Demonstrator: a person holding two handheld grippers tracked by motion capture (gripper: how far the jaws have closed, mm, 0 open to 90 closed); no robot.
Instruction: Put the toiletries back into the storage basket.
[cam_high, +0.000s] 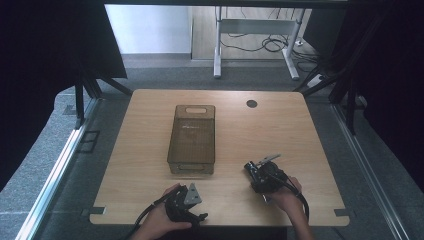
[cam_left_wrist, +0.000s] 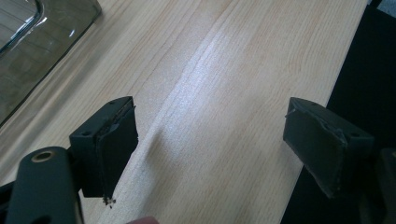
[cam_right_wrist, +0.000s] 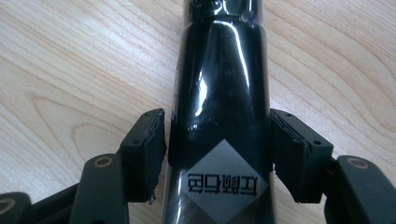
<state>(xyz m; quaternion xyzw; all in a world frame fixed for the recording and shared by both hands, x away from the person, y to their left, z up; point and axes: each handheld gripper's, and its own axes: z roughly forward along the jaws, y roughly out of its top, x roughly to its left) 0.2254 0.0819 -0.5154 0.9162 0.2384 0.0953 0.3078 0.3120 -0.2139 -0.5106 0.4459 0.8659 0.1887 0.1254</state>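
On the light wooden table (cam_high: 235, 130), the right gripper (cam_high: 256, 171) lies low near the front right edge, held from behind by the person's right hand (cam_high: 286, 196). In the right gripper view its two black jaws sit on either side of a glossy black bottle (cam_right_wrist: 219, 116) with a grey diamond label bearing printed characters; the pads are at the bottle's sides, the right one touching, the left with a thin sliver of gap that is hard to judge, so the grasp looks closed on it. The bottle's top and bottom are cut off by the frame, and in the high view it blurs into the gripper. The left gripper (cam_left_wrist: 210, 140) rests near the front edge under the left hand (cam_high: 162, 220), its jaws spread wide over bare wood with nothing between them. A translucent brown plastic bin (cam_high: 192, 137) stands mid-table, well apart from the bottle; its corner (cam_left_wrist: 42, 42) shows in the left gripper view.
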